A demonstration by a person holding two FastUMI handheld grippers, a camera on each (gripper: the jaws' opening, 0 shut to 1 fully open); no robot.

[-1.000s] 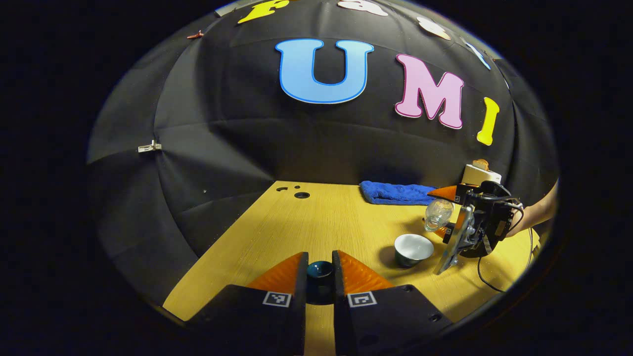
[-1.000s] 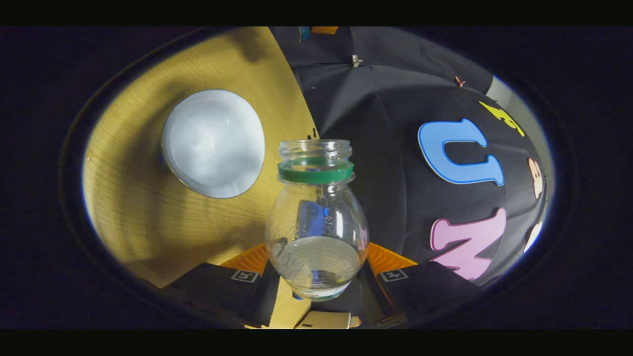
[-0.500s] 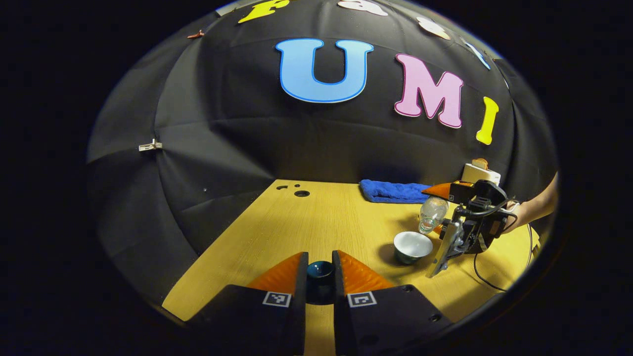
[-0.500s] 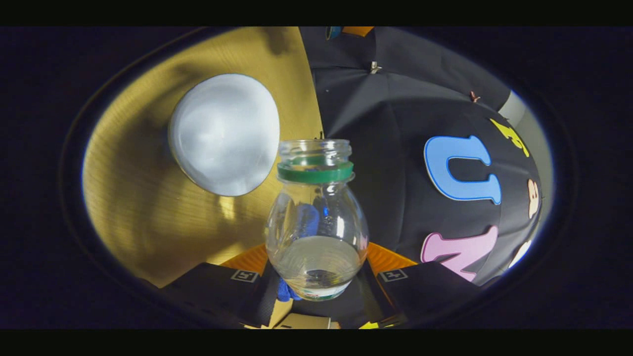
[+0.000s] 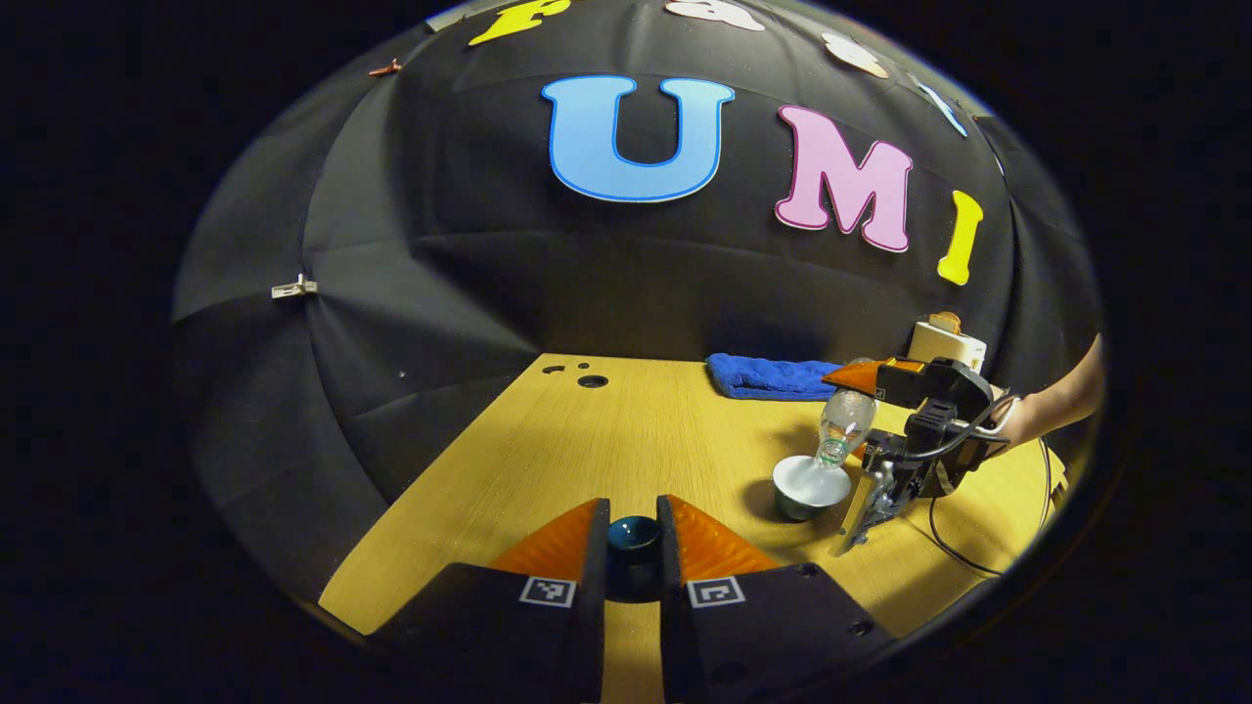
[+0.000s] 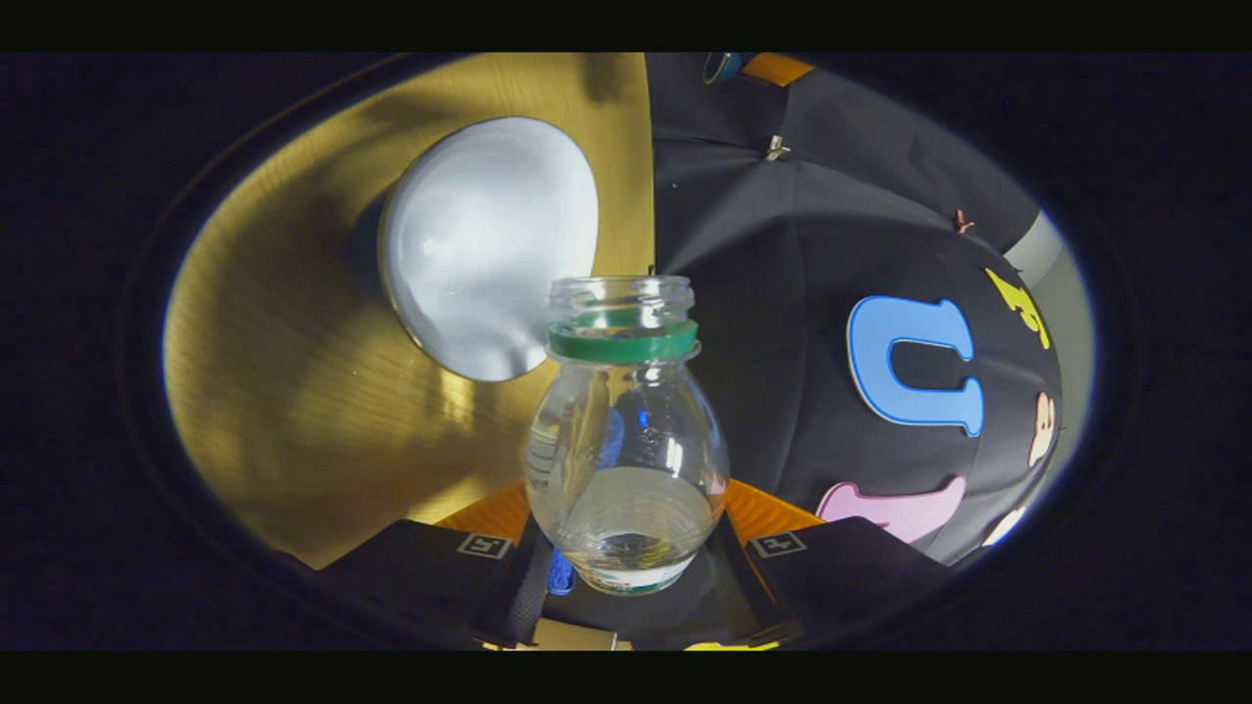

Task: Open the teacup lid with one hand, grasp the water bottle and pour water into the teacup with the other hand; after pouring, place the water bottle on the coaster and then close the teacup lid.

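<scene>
Left gripper clenched on the dark teacup lid, held low over the near edge of the desk; right gripper grasping the water bottle by its body, both fingers pressed on its sides; bottle uncapped, green ring at the neck, tipped mouth-down toward the teacup; in the left gripper view the bottle mouth sits just above the cup's rim; cup open, white inside, standing on the desk to the right of the lid; blue cloth at the desk's far edge; a person's forearm behind the right gripper.
</scene>
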